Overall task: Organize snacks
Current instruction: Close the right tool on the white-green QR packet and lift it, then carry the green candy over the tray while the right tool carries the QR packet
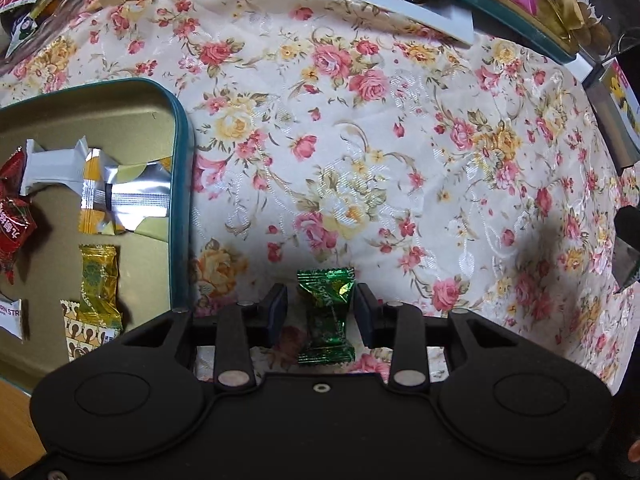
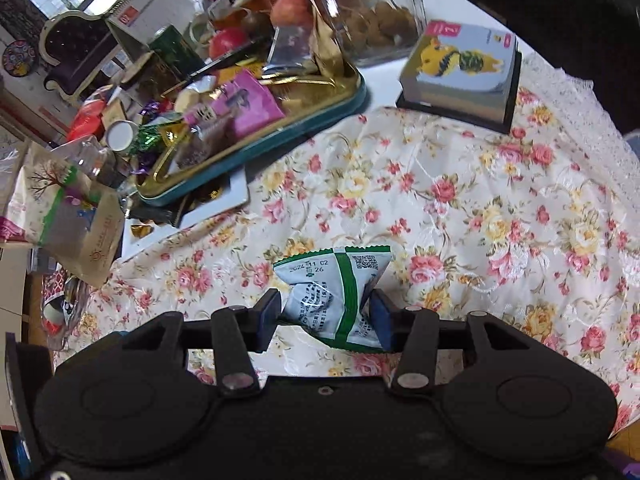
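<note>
My left gripper (image 1: 322,300) points down at the floral cloth and is open. A green foil candy (image 1: 326,316) lies on the cloth between its fingers, with a gap at each pad. Left of it sits a teal-rimmed gold tin (image 1: 182,184) holding a yellow candy (image 1: 98,284), silver wrappers (image 1: 120,196) and red candies (image 1: 14,224). My right gripper (image 2: 326,308) is shut on a white packet with green trim (image 2: 332,280), pinched at its waist and held above the cloth.
A second teal tin (image 2: 352,100) heaped with snacks stands at the back left in the right wrist view, beside a glass jar (image 2: 372,12) and a grey box with a yellow figure (image 2: 460,68). A kraft bag (image 2: 68,216) lies at the left.
</note>
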Tool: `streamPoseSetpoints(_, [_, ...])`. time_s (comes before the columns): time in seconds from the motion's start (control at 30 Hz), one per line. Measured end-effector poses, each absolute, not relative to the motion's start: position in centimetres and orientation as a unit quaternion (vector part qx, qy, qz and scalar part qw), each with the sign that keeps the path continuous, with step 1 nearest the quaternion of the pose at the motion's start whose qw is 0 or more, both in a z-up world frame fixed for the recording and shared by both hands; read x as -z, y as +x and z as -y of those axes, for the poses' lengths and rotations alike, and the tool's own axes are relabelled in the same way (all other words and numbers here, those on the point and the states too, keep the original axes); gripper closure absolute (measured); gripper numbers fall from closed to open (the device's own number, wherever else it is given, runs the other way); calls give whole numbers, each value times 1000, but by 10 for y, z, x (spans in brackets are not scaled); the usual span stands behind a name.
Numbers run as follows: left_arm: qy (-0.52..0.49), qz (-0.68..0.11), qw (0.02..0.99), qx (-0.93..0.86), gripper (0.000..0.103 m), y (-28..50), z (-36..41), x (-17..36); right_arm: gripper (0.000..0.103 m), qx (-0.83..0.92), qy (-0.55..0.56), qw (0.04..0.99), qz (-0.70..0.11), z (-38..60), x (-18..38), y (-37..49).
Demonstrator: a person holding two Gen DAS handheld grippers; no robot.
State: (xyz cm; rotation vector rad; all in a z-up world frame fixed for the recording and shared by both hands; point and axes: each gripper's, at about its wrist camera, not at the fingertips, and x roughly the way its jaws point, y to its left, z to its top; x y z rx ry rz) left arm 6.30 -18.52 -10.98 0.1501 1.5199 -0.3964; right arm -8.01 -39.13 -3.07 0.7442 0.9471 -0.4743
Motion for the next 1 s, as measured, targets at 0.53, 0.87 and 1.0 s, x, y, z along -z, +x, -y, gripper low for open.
streamPoseSetpoints(0.53, [131, -660, 717, 182, 79, 29, 212, 108, 53, 208, 346, 812, -422, 391, 12, -95])
streamPoseSetpoints(0.87, [153, -628, 739, 191, 79, 11, 214, 80, 53, 208, 341, 817, -415, 390, 6, -97])
streamPoseSetpoints(1.0, [165, -615, 744, 203, 79, -3, 213, 58, 53, 208, 339, 819, -413, 389, 4, -99])
